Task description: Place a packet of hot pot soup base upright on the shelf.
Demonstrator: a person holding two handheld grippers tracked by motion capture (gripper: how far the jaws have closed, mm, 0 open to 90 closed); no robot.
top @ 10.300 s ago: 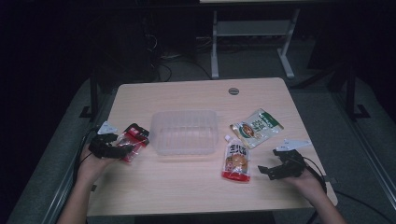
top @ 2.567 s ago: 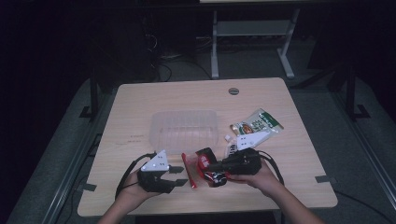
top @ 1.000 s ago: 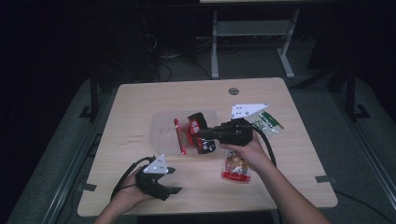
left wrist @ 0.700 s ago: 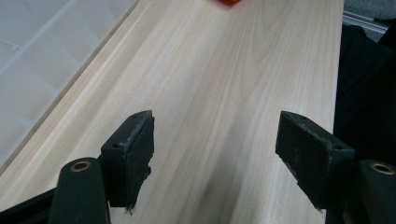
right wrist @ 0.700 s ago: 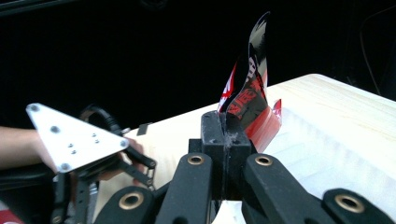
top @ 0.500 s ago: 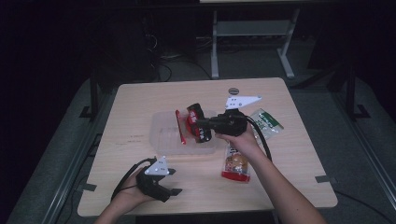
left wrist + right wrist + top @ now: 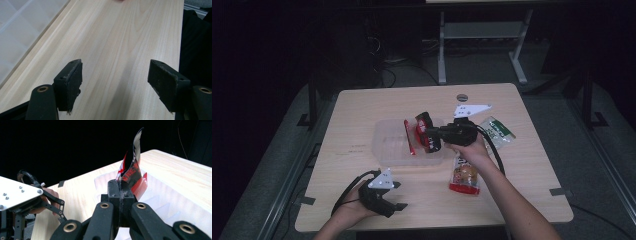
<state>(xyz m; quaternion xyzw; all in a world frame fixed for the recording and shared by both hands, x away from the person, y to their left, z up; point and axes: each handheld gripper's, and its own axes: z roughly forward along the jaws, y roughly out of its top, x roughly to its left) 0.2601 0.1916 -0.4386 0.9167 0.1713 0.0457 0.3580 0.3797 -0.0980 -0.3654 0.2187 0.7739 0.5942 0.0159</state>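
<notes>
Holding steady: your table (image 7: 362, 112) carries a clear plastic tray (image 7: 387, 145) at its middle. Right of the tray lie a green-and-white packet (image 7: 502, 131) and an orange-and-red pouch (image 7: 464, 175); their print is too small to read. Your right gripper (image 7: 438, 134) is clamped on a black-and-red snack packet (image 7: 426, 131) with white lettering, unreadable, held edge-up over the tray. Your left gripper (image 7: 398, 205) sits at the near edge, jaws wide and empty.
</notes>
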